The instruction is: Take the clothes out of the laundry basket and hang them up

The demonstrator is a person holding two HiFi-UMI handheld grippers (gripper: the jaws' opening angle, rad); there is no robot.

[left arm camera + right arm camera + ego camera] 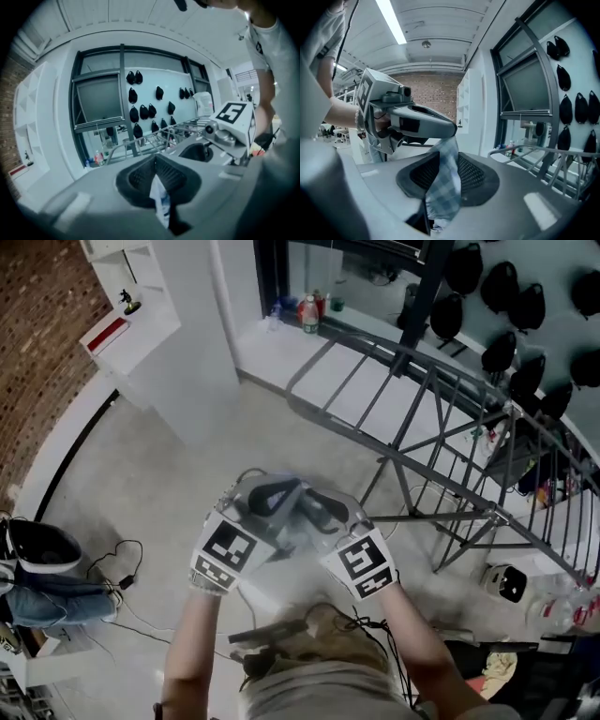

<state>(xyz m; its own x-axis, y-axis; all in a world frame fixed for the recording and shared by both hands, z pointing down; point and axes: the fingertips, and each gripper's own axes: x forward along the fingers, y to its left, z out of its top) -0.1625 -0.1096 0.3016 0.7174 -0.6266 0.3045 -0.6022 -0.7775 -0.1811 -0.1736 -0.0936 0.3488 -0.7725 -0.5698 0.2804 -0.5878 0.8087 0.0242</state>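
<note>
Blue-and-white checked cloth (440, 187), grey left gripper (274, 495) and grey right gripper (323, 507) bearing black-and-white square markers (225, 551), dark grey drying rack (412, 399), red-brown brick wall (37, 324), black shapes (511, 287) on a pale wall

Only a strip of the checked cloth (443, 183) shows; the head view blurs the rest.

rack (441, 418) — ahead, right | shelf (131, 296) — far left | cloth (443, 187) between left gripper (274, 495), right gripper (321, 507)
</note>
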